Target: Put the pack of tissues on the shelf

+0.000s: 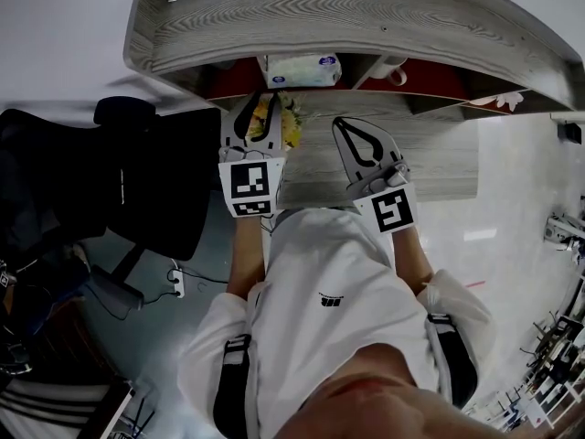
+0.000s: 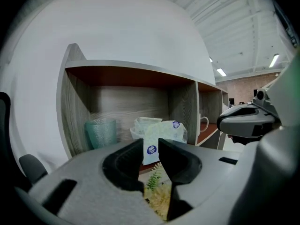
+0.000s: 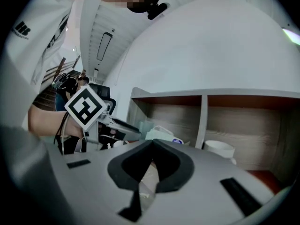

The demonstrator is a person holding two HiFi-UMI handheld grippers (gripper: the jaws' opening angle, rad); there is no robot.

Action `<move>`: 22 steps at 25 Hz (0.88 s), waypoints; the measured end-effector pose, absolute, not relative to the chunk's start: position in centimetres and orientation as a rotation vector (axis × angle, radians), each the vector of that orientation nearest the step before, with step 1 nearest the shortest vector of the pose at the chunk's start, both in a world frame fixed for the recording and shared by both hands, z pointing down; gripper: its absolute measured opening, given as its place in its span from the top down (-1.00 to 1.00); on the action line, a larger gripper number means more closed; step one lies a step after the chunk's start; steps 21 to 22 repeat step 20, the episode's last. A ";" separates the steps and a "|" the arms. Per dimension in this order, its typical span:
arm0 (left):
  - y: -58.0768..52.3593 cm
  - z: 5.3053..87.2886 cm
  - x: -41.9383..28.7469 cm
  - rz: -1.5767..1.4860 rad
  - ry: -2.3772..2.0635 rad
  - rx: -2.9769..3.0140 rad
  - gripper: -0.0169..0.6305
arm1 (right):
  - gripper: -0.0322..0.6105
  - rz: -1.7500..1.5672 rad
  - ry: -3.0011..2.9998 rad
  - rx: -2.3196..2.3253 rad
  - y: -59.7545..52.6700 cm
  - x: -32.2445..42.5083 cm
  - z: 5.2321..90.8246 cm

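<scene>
Pack of tissues (image 1: 300, 69) rests inside the shelf (image 1: 366, 16), seemingly delivered; left gripper (image 2: 151, 143) spread wide, clear of it; right gripper (image 3: 152, 143) pressed together, empty.

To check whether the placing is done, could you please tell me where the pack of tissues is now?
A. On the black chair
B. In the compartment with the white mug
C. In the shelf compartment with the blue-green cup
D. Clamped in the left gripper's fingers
C: the pack of tissues stands inside the shelf, beside the blue-green cup, with the left gripper open in front of it.
</scene>
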State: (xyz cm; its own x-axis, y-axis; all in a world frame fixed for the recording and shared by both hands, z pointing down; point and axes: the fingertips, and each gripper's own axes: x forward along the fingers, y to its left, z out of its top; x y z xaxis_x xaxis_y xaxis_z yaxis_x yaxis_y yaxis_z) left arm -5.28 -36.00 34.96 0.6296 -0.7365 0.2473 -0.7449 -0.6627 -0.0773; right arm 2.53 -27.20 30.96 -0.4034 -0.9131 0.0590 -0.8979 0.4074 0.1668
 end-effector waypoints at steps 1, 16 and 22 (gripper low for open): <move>-35.8 35.0 -5.2 0.403 -1.272 2.808 0.63 | 0.82 -0.166 -2.513 1.624 -27.1 2.6 31.0; -35.1 34.7 -4.6 0.405 -1.266 2.826 0.63 | 0.82 -0.189 -2.492 1.596 -26.2 3.0 31.3; -35.0 34.6 -4.6 0.409 -1.267 2.832 0.63 | 0.82 -0.192 -2.469 1.576 -26.0 3.1 31.6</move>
